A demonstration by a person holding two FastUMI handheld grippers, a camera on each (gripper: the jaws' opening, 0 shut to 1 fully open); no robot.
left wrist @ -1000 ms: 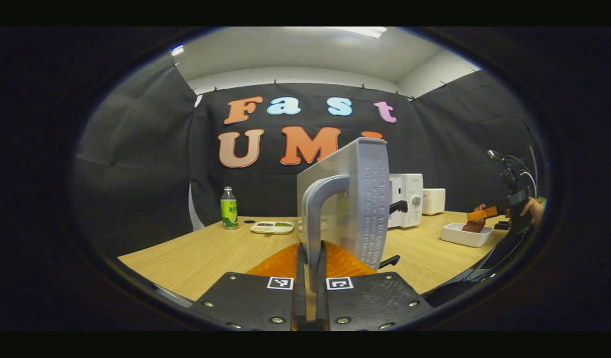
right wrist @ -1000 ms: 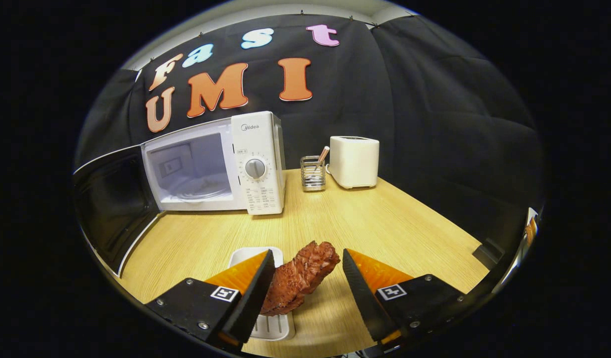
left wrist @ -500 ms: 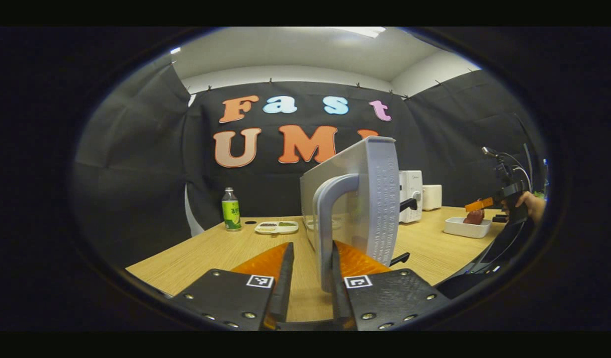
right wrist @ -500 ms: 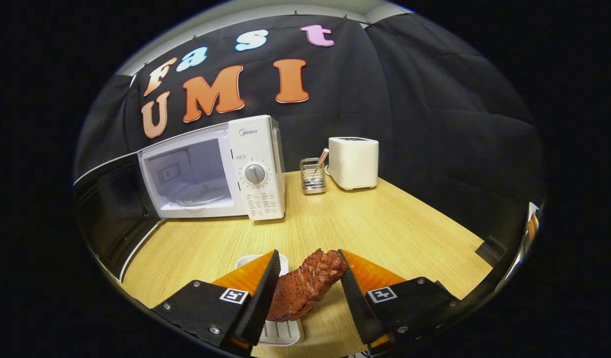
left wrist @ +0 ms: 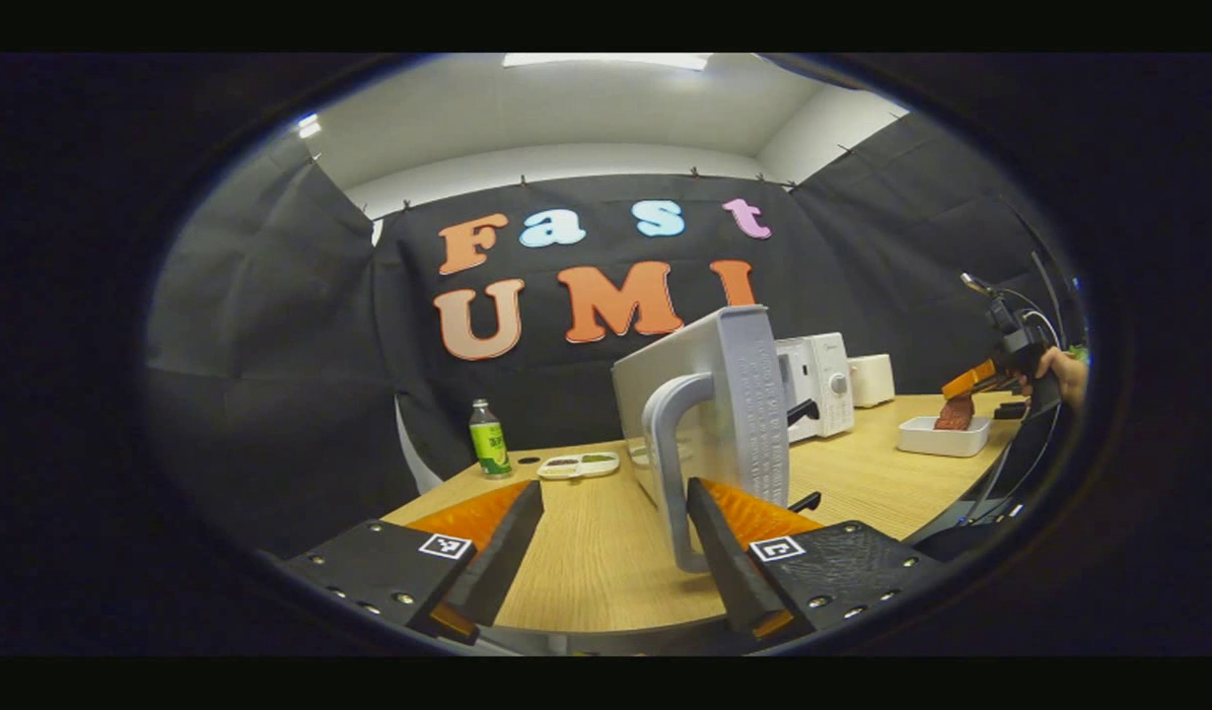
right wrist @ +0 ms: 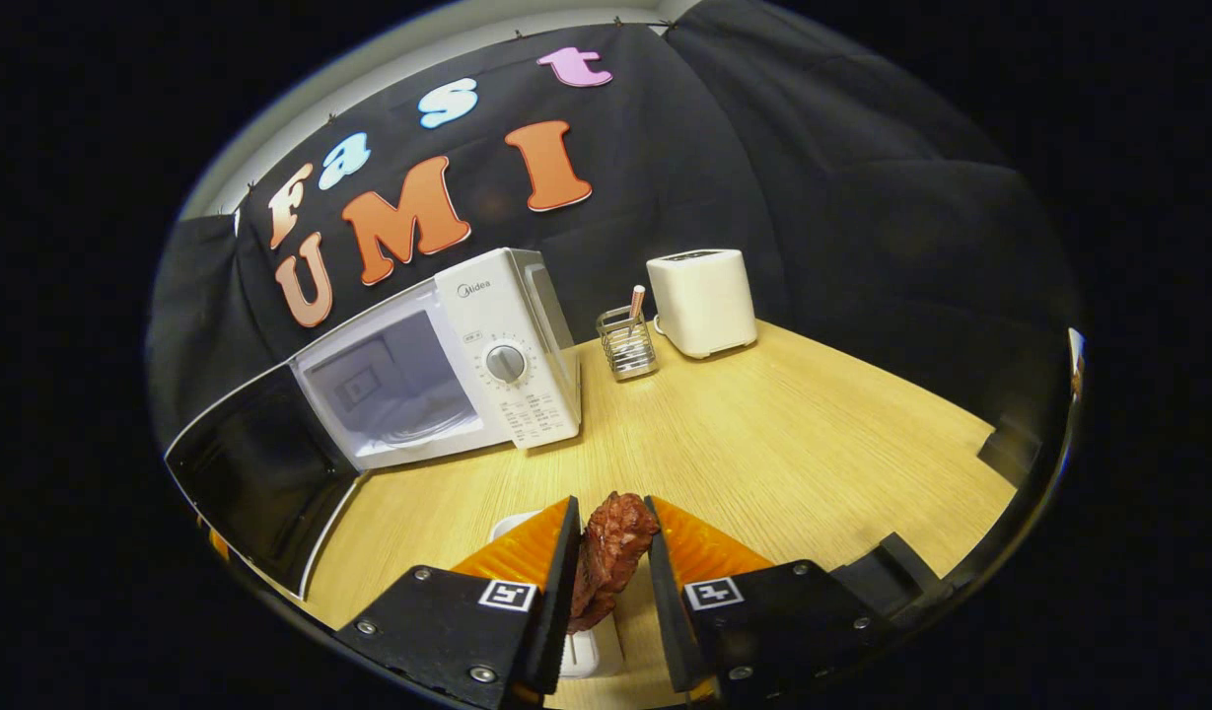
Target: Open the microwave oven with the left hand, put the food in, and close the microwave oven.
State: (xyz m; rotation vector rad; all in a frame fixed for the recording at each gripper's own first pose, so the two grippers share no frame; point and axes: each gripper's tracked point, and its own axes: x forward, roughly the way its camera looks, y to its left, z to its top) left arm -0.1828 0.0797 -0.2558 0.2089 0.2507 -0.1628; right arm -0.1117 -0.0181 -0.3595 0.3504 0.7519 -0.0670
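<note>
**A:** Nearest first: what does the right gripper [right wrist: 607, 582] have?

**B:** Its two fingers are pressed from both sides on the reddish-brown, rough-surfaced piece of meat-like food [right wrist: 610, 552], which stands roughly upright between them, its long axis running along the fingers. Just beneath it sits the small white rectangular dish [right wrist: 581, 646], mostly hidden by the gripper.

**A:** And the way from there to the oven?

**B:** Ahead and to the gripper's left, across bare light-wood tabletop [right wrist: 763, 424], stands the white microwave oven with a round dial [right wrist: 448, 360]. Its cavity faces the gripper, open, with the dark-glazed door [right wrist: 260, 463] swung out on the far left. The move ahead, I judge, is a carry forward and leftward into that opening, keeping right of the door's edge.

**A:** The other hand?

**B:** The left gripper [left wrist: 610, 537] stands with its jaws spread wide and nothing between them. The door's pale grey curved handle [left wrist: 670, 463] hangs just inside its right finger; whether they touch I cannot tell. From this side, the grey inner frame of the door rises straight ahead.

**A:** So which hand is nearer the food?

**B:** The right, plainly; it holds it. In the left gripper view, that gripper and food show well off to the right, over the dish.

**A:** Further back?

**B:** Right of the oven, a wire mesh utensil holder [right wrist: 627, 345] and a cream toaster [right wrist: 702, 301], both clear of the path.
</note>
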